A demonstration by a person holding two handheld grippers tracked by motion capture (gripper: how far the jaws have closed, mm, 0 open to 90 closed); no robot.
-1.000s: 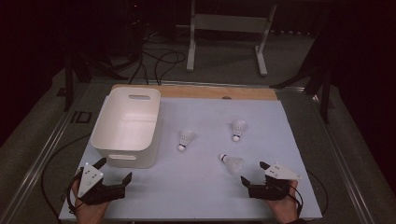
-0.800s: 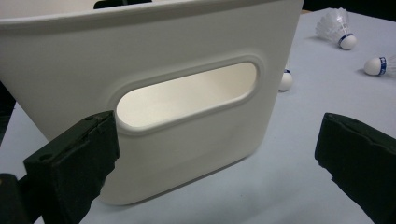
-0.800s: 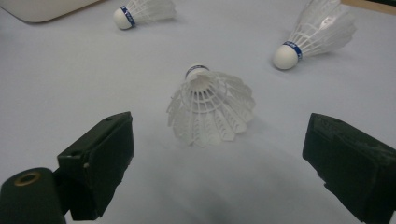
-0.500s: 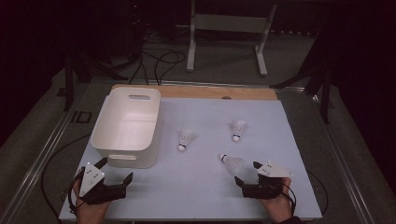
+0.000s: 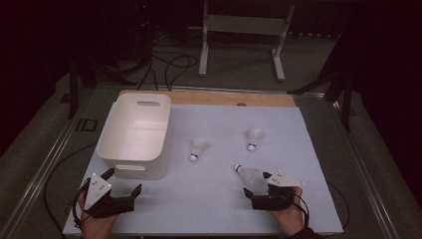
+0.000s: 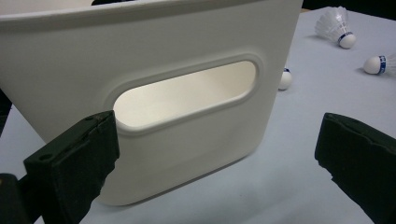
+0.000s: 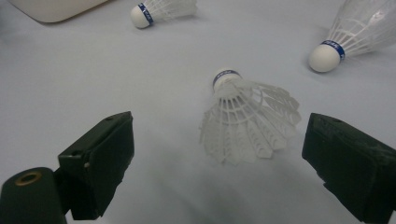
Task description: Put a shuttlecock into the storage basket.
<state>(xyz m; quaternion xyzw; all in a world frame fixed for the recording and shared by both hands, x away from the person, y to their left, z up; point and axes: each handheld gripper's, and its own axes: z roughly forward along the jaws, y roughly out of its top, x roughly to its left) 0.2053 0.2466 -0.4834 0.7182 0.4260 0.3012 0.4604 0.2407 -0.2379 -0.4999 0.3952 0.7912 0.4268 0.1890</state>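
Right tool (image 5: pixel 260 191) is lying low on the bench (image 5: pixel 209 199), black blocky jaws spread wide and released, flanking a white feathered shuttlecock (image 7: pixel 247 119). The shuttlecock is lying on its side at the near right of the pale matte sheet, rounded cork tip with blue band pointing away, ribbed skirt toward the jaws, touching neither. Left tool (image 5: pixel 117 196) is also gaping open, facing the smooth white plastic bin (image 6: pixel 154 93) with its oval handle slot. Two more shuttlecocks (image 5: pixel 198 148) are lying mid-bench.
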